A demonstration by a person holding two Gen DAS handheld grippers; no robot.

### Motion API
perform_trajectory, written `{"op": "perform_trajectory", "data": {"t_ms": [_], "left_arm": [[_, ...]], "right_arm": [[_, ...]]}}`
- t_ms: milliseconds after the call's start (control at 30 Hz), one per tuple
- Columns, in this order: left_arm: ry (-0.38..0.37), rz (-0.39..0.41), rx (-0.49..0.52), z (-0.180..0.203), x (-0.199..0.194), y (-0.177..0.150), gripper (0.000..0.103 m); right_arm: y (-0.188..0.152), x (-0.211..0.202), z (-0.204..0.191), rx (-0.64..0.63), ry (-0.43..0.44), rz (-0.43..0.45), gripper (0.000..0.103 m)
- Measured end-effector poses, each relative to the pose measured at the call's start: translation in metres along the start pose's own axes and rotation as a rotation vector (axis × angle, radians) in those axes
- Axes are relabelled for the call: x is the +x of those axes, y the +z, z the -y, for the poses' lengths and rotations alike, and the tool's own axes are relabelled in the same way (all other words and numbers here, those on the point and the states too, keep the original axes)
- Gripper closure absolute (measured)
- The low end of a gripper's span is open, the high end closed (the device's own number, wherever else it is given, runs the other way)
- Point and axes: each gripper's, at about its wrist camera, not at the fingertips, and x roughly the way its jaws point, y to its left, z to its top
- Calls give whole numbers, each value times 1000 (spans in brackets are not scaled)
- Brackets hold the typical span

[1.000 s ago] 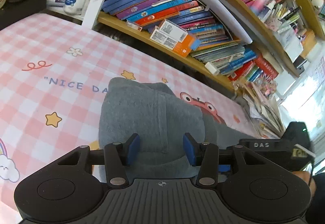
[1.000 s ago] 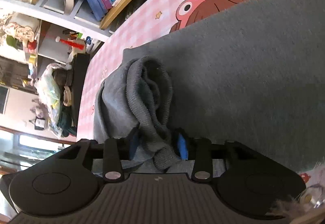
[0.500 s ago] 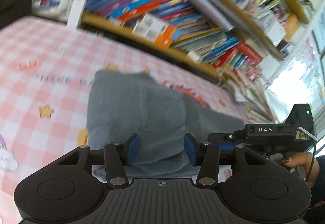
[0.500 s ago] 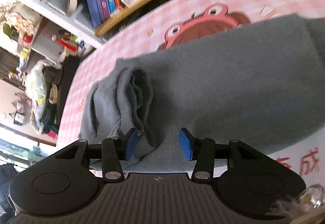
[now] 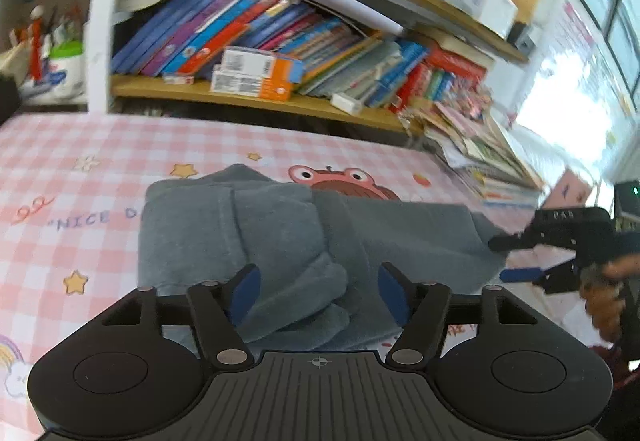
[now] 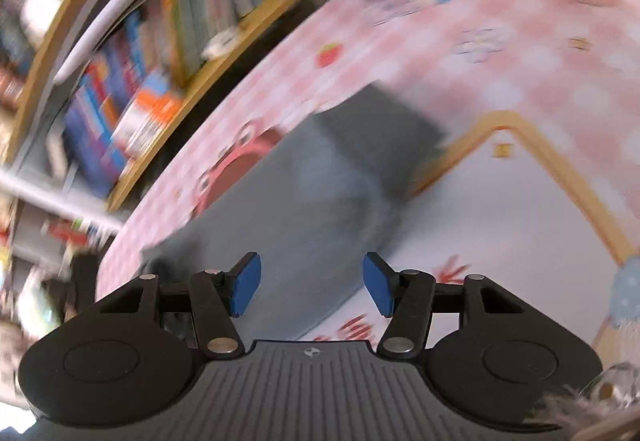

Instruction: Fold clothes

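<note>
A grey sweatshirt [image 5: 304, 233] lies partly folded on the pink checked cloth [image 5: 80, 177], with a thick folded layer on its left half. My left gripper [image 5: 319, 293] hovers over its near edge. Its jaws are opening, and the blue pads stand clear of the bunched fold below them. In the blurred right wrist view, my right gripper [image 6: 312, 283] is over the sweatshirt's [image 6: 320, 193] near edge, jaws opening with nothing pinched. The left wrist view shows the right gripper [image 5: 516, 259] at the sweatshirt's right end, held by a person's hand [image 5: 608, 293].
A bookshelf [image 5: 260, 101] crammed with books runs along the far edge of the table. A slumped pile of magazines [image 5: 480, 157] lies at the far right. A pen cup [image 5: 64, 73] stands at the far left. A printed white panel [image 6: 500, 209] lies right of the sweatshirt.
The right gripper let go of the bunched sleeve and swept right along the sweatshirt. The left jaws widened, and that gripper drew back and rolled, so more of the sweatshirt shows.
</note>
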Motion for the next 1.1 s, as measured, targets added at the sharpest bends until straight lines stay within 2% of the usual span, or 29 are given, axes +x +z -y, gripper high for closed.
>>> {"op": "perform_trajectory", "data": {"t_ms": [67,200,367,500,533,600,633,733,767,900,1000,1100], "left_arm": [[0,-5,30,5,2,-1,30],[-5,-16,56,9,5,-2,30],[1,-19,46,7,7,-2,30],[13,-22,26,3,8,-1,30],[15,-23,20,2,8,-2,30],[16,-25,19,2,9,-1,30],[15,-26,21,2,9,-1,30],[10,-33,27,4,11,-1,30],[8,-36,30,5,12,-1,30],[1,-40,42,6,12,-2,30],[3,-41,28,4,12,-2,30],[5,-46,18,2,13,-2,30]], "right_arm": [[2,2,10,43,-34,15,49],[4,12,20,86,-59,28,51],[10,28,10,29,-101,31,60],[14,37,2,-29,-170,64,70],[14,38,-1,-46,-186,69,76],[14,37,-1,-62,-158,82,87],[13,34,-1,-66,-125,97,87],[12,16,-2,-66,80,184,87],[12,15,-2,-63,103,192,87],[13,27,9,1,24,153,87],[17,33,20,65,5,137,82],[20,39,26,105,0,137,69]]}}
